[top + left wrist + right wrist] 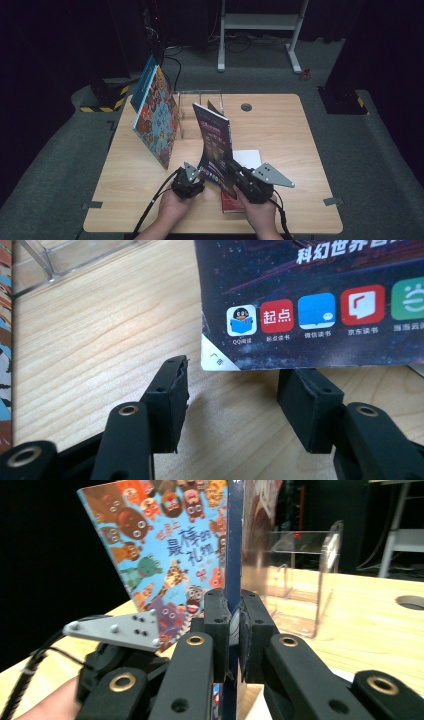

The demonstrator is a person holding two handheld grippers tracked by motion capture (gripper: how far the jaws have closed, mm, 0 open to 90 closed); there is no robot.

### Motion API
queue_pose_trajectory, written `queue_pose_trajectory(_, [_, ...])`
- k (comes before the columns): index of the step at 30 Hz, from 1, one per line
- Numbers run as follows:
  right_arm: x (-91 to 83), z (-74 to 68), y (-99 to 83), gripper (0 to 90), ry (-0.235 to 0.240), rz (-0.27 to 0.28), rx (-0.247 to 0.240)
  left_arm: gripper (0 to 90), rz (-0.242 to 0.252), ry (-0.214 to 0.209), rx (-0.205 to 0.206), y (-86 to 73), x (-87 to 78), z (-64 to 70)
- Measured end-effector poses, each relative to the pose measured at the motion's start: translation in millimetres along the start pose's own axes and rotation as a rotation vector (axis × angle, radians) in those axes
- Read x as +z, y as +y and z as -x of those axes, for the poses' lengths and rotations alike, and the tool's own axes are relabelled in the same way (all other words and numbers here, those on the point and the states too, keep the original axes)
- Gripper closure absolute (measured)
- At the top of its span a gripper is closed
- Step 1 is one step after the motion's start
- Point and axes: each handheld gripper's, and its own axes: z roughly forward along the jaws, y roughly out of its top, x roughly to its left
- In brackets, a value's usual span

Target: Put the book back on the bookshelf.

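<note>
A dark magazine (216, 140) with a row of app icons along its bottom stands upright at the table's middle. My right gripper (233, 167) is shut on its lower edge; in the right gripper view the jaws pinch the thin magazine (233, 555) edge-on, right gripper (233, 611). My left gripper (200, 176) is open beside the magazine's lower near corner. In the left gripper view that magazine corner (310, 300) hangs just above the gap between the parted jaws of the left gripper (235, 387), not touching them. The left gripper's (115, 630) grey plate also appears in the right gripper view.
A colourful children's book (156, 117) (165, 545) leans upright at the left. Behind the magazine stands a clear acrylic holder (200, 100) (300, 580). A red book (230, 202) and a white sheet (248, 157) lie flat under the right hand. A cable hole (246, 106) sits at the table's back.
</note>
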Motion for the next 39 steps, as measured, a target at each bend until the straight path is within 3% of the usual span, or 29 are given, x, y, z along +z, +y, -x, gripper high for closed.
queue_pose_trajectory(7, [-1.3,3.2,-0.9,84.8,-0.027,0.025,0.008,45.8,-0.004,-0.015,0.014,-5.1,-5.4,0.2])
queue_pose_trajectory(14, [-2.3,3.9,-2.1,84.8,-0.035,0.033,0.016,48.0,0.005,-0.01,-0.029,-19.1,-20.3,-13.7])
queue_pose_trajectory(17, [-2.8,4.0,-2.9,84.8,-0.034,0.035,0.013,48.5,0.032,-0.025,-0.06,-19.4,-26.1,-17.2])
queue_pose_trajectory(26, [-3.0,-1.8,-5.9,84.7,-0.043,0.056,-0.018,46.3,0.229,-0.118,-0.113,12.8,-69.1,-18.1])
queue_pose_trajectory(29, [-2.7,-4.4,-6.3,84.7,-0.046,0.056,-0.031,45.3,0.293,-0.136,-0.107,25.9,-83.7,-16.5])
queue_pose_trajectory(39, [-1.0,-11.9,-9.6,84.6,-0.052,0.061,-0.053,41.1,0.398,-0.172,-0.106,50.0,-106.1,-8.7])
